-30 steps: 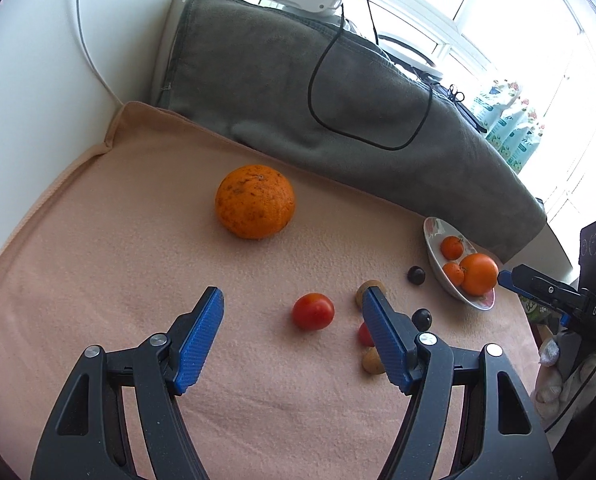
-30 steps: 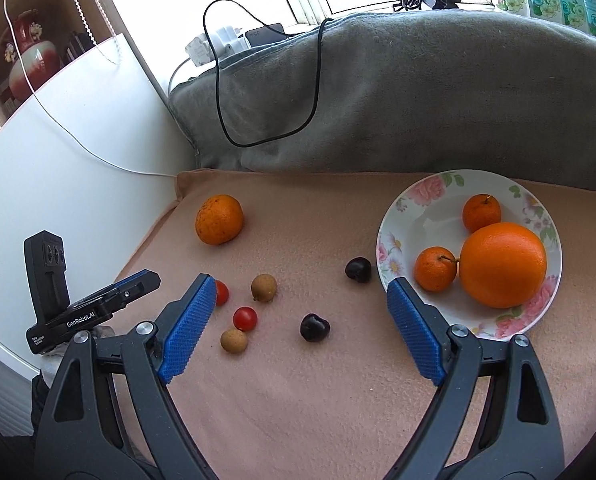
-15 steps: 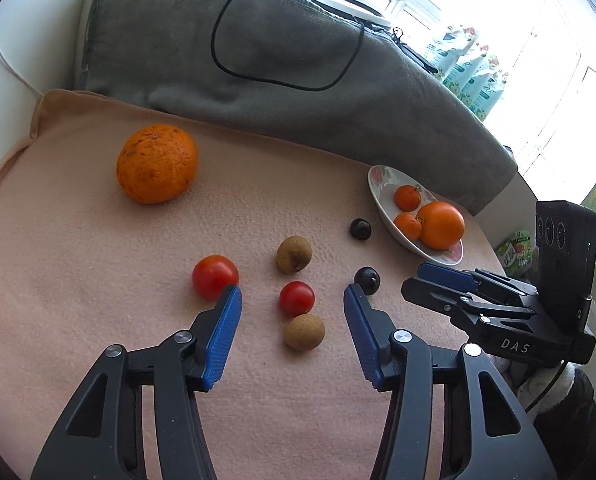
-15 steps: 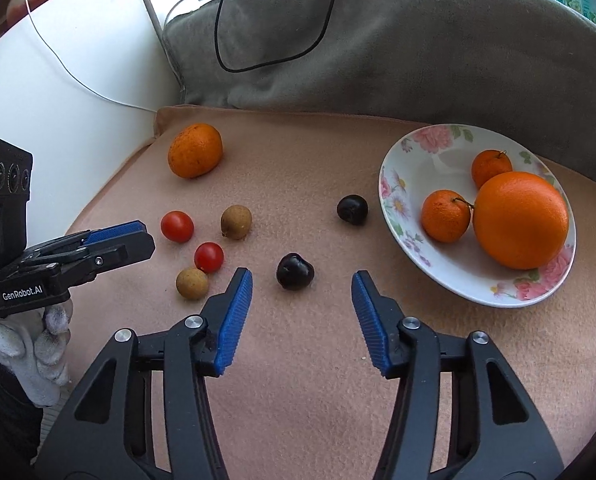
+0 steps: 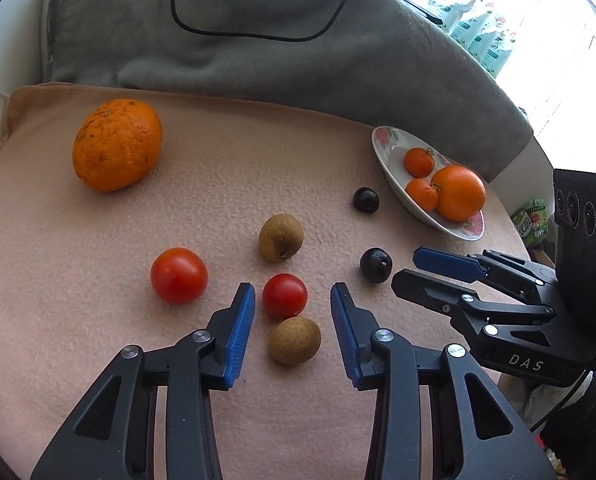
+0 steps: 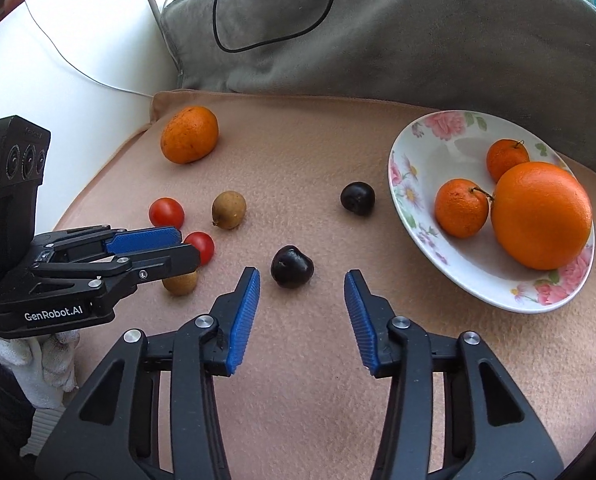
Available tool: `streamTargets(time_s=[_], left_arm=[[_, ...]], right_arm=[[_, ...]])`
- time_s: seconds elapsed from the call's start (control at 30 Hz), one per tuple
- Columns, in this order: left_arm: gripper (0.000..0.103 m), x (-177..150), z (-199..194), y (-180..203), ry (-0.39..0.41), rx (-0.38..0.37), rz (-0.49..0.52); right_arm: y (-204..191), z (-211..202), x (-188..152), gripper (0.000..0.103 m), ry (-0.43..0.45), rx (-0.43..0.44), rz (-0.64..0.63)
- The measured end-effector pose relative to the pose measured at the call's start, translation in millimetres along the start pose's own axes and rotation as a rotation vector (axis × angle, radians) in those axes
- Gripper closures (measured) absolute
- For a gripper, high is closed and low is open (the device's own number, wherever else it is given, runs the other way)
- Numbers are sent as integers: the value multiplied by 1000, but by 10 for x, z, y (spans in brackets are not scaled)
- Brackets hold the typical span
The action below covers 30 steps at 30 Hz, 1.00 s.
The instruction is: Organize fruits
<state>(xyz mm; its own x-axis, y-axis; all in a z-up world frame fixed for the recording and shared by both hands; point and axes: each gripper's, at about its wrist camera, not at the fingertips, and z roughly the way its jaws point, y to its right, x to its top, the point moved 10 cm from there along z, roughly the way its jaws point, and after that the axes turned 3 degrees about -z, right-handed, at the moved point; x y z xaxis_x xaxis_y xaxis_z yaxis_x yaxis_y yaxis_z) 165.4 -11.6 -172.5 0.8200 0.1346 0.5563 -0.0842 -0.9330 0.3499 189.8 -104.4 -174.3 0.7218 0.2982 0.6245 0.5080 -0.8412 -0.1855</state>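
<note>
surface: pink fleece cloth [image 5: 97, 360], grey blanket [image 5: 257, 64] bunched along the far edge, black cable [image 5: 257, 36] looped on top.
left gripper [image 5: 291, 300]: tilted down over the cloth, blue pads apart and closing; small red tomato [image 5: 284, 295] and brown longan [image 5: 294, 339] in the gap, touching each other, neither touched by a pad.
right gripper [image 6: 302, 284]: tilted down, pads apart and closing; dark cherry [image 6: 291, 267] at the mouth of the gap, nearer the left pad, no contact visible.
loose fruit: larger red tomato [image 5: 179, 275] left of the left gripper; second longan [image 5: 281, 237] beyond the small tomato; second cherry [image 5: 366, 200] near the plate; speckled orange [image 5: 117, 145] far left, well apart from the rest.
plate: floral plate [image 6: 406, 200] at right, holding one large orange [image 6: 541, 216] and two mandarins [image 6: 461, 208], the nearer one touching the orange.
hand: white glove [image 6: 37, 364] under the left gripper body.
</note>
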Motion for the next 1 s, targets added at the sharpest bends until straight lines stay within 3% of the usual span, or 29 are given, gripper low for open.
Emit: streamTargets(time_s=[0.77, 0.87, 1.0], left_arm=[[79, -27, 109, -65, -13, -1, -9], [79, -26, 104, -63, -9, -1, -7], [80, -23, 102, -63, -6, -2, -9]], right_arm=[[-19, 234, 67, 62, -37, -13, -30], [-24, 264, 71, 68, -43, -18, -32], [-32, 287, 58, 69, -52, -20, -37]])
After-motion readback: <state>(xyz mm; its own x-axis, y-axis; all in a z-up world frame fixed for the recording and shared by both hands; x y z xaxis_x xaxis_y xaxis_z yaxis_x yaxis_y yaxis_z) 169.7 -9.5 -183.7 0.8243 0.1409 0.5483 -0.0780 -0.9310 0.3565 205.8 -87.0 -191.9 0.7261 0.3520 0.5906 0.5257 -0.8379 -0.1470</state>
